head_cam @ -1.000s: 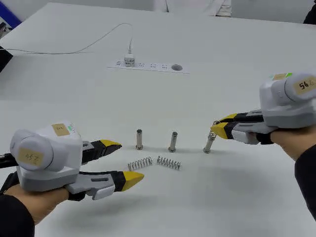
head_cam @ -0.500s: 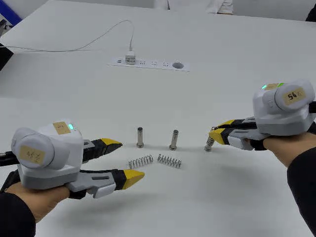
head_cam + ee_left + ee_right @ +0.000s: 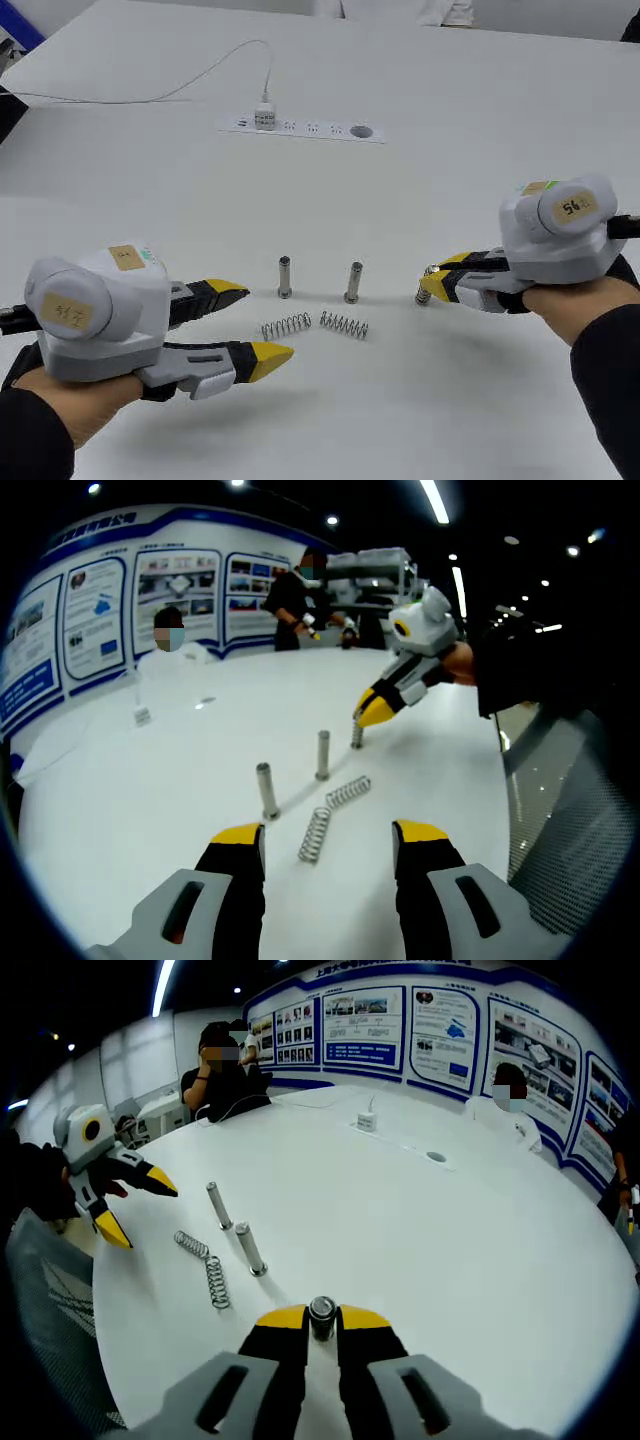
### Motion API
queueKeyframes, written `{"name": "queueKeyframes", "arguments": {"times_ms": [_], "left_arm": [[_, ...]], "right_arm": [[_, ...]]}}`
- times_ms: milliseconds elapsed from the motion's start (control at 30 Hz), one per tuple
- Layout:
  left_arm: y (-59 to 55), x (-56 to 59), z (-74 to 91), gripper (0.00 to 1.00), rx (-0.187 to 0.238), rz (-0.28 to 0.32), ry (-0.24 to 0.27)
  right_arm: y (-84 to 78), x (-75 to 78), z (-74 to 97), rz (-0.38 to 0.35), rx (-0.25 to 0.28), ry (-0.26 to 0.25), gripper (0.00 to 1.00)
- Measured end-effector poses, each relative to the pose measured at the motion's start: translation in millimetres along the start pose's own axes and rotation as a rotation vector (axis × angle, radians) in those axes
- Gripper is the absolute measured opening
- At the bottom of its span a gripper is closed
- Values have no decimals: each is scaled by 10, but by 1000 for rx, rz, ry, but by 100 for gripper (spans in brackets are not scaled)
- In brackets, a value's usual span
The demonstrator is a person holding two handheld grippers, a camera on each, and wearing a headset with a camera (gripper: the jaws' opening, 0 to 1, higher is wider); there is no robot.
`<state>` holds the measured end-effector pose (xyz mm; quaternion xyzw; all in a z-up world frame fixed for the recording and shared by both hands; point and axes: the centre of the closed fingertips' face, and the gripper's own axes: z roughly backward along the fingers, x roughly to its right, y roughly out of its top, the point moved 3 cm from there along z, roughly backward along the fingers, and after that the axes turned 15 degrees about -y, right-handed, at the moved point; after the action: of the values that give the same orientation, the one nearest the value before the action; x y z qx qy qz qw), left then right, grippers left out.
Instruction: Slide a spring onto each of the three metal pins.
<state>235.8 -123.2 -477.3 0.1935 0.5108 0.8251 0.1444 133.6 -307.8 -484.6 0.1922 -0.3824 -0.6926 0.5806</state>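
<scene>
White table [image 3: 450,100]: right gripper [image 3: 432,285] pinches the spring-clad pin [image 3: 321,1310], left gripper [image 3: 255,322] gapes near two loose springs [image 3: 285,327].

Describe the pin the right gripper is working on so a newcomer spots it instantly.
On the white table, three metal pins stand in a row. Take the right-end pin, caught between the yellow tips of the right gripper. It alone wears a spring; the middle pin and left pin stand bare.
</scene>
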Motion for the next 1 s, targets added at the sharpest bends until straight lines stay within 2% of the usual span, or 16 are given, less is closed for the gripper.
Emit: {"name": "queueKeyframes", "arguments": {"times_ms": [500,767,1000], "left_arm": [[19,0,-2,52,6,-3,0],[36,11,9,52,8,-4,1],[44,26,6,52,9,-6,-1]], "right_arm": [[-53,27,19,1,-16,-6,16],[-116,31,114,-3,-15,-13,18],[-185,-37,204,-3,-17,-7,18]]}}
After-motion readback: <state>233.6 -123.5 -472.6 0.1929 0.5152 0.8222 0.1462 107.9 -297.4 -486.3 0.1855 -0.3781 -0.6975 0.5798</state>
